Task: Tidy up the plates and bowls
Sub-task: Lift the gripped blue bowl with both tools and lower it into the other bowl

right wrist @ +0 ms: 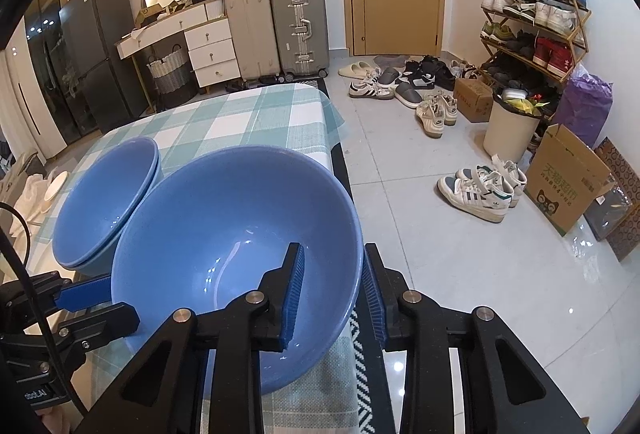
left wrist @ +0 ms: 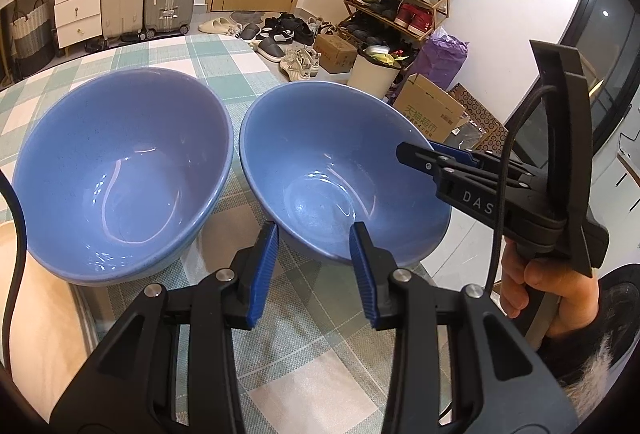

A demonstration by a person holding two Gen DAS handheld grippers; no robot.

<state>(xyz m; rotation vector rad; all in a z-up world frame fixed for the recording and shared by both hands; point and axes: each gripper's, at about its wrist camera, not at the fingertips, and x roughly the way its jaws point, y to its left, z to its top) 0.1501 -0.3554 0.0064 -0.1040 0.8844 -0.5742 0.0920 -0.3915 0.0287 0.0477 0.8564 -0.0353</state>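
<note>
Two blue bowls stand on the checked tablecloth (left wrist: 224,57). The right bowl (left wrist: 340,169) (right wrist: 224,234) sits near the table's right edge. The left one (left wrist: 120,169) (right wrist: 100,201) is a stack of two nested bowls. My left gripper (left wrist: 314,266) is open, its fingers straddling the right bowl's near rim without closing on it. My right gripper (right wrist: 334,290) (left wrist: 424,157) has one finger inside and one outside the right bowl's right wall, with a gap still showing, so it is open around the rim.
The table edge (right wrist: 340,153) drops to a tiled floor on the right. Beyond lie shoes (right wrist: 480,189), a cardboard box (right wrist: 568,177), a white bin (right wrist: 508,129), a shoe rack (right wrist: 532,17), and suitcases (right wrist: 280,29) past the table's far end.
</note>
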